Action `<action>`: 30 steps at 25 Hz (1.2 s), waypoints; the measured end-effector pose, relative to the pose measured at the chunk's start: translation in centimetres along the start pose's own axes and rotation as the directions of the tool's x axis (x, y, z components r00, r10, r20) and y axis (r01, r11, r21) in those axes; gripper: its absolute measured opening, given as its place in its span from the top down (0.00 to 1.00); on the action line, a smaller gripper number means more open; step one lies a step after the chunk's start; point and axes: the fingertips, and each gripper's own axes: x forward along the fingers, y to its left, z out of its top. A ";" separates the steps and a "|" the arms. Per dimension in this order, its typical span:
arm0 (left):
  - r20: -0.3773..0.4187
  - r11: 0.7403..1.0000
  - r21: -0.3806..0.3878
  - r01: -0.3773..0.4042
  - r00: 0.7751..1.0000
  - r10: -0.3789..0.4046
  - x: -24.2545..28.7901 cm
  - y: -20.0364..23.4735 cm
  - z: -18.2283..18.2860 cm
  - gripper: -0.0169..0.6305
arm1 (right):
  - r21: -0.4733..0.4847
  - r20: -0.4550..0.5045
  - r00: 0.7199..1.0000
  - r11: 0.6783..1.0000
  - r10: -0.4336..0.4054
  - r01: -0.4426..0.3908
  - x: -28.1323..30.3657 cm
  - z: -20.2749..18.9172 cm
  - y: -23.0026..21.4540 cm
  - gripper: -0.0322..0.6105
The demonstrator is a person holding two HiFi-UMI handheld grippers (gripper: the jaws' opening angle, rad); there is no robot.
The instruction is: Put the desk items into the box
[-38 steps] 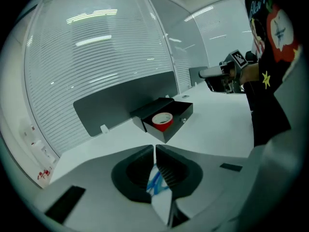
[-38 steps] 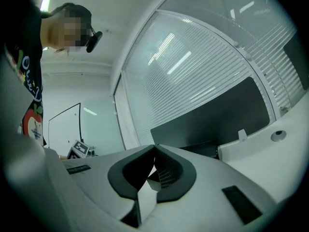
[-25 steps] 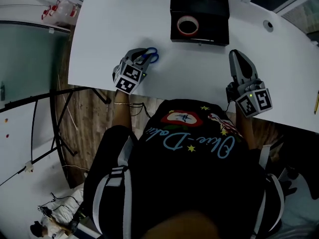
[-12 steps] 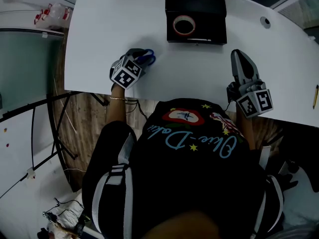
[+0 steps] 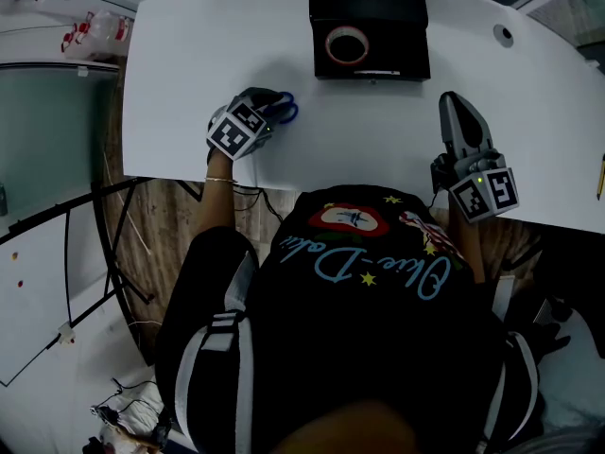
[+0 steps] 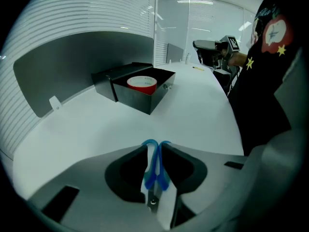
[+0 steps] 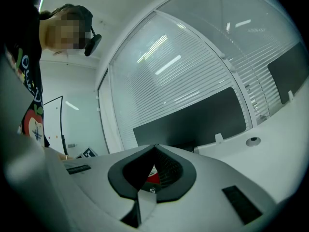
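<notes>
Blue-handled scissors (image 5: 286, 110) lie on the white table (image 5: 208, 55), left of centre. My left gripper (image 5: 269, 113) points steeply down at them. In the left gripper view the two blue handle loops (image 6: 153, 158) stand between the jaws, and both tips touch them; the jaws have just been opening slightly. The black box (image 5: 408, 28) stands open at the far middle with a red tape roll (image 5: 346, 43) inside; both also show in the left gripper view, the box (image 6: 129, 94) and the tape roll (image 6: 141, 83). My right gripper (image 5: 456, 104) is level near the table's front edge, shut and empty (image 7: 154, 148).
A round cable hole (image 5: 504, 34) is in the table at the far right. A yellow pencil (image 5: 601, 173) lies at the right edge. A grey divider panel (image 6: 72, 57) runs along the table's far side. The person's body covers the front edge.
The left gripper has tipped further down over the scissors and shifted slightly onto the table. The scissors stay in place. The right gripper has not moved.
</notes>
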 end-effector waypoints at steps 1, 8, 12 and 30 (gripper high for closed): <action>0.001 1.000 0.003 0.001 1.000 -0.001 0.0 0.0 0.1 0.80 | -0.001 0.001 1.000 1.000 0.000 0.000 0.0 0.0 0.0 0.92; -0.015 0.999 0.024 0.040 0.999 -0.040 0.2 -0.6 0.3 0.80 | 0.001 0.003 1.000 1.000 -0.009 0.009 -0.2 0.0 -0.1 0.92; -0.028 0.997 0.044 0.056 0.998 -0.055 0.3 -0.9 0.5 0.80 | 0.001 0.005 1.000 1.000 -0.011 0.011 -0.3 0.0 -0.1 0.92; -0.078 0.997 0.005 0.080 0.994 -0.079 1.3 -0.9 -0.6 0.80 | 0.014 0.003 1.000 1.000 0.001 -0.001 0.0 -0.4 0.2 0.92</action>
